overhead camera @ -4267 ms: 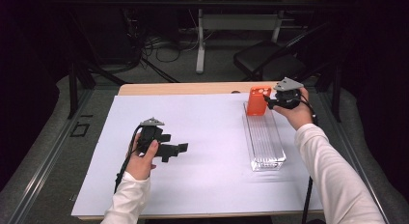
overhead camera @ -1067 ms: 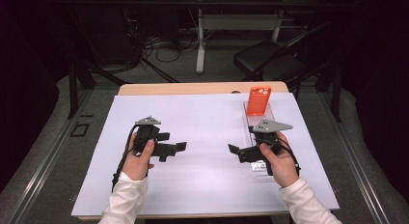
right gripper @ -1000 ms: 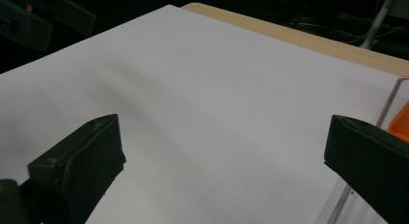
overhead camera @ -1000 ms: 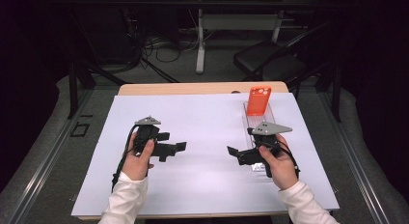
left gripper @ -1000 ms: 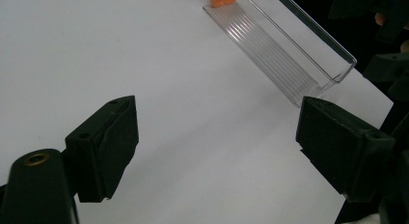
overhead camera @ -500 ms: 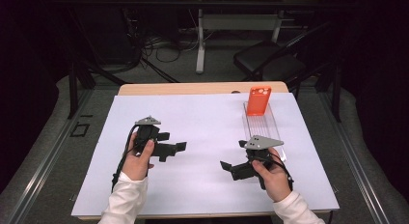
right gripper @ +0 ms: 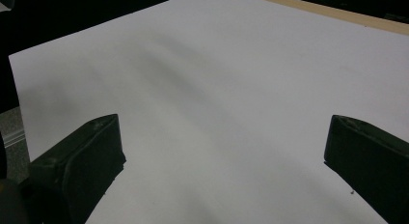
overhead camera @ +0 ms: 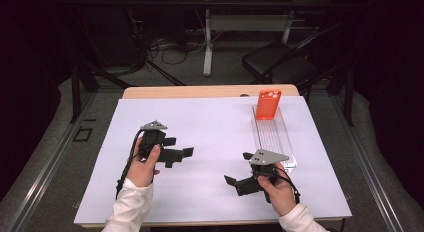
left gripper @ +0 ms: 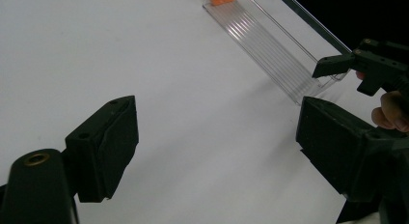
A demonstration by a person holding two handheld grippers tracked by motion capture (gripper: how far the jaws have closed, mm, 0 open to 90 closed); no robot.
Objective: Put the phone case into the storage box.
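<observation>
White sheet [overhead camera: 210, 122] bare between both grippers' wide, empty jaws; high view adds orange phone [overhead camera: 268, 104] upright in clear tray [overhead camera: 285, 147].

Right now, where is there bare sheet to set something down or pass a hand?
Free: the stretch between the left gripper and the clear tray, and the far left of the white sheet. Crowded: the right side, where the right gripper sits beside the tray holding the upright orange phone.
</observation>
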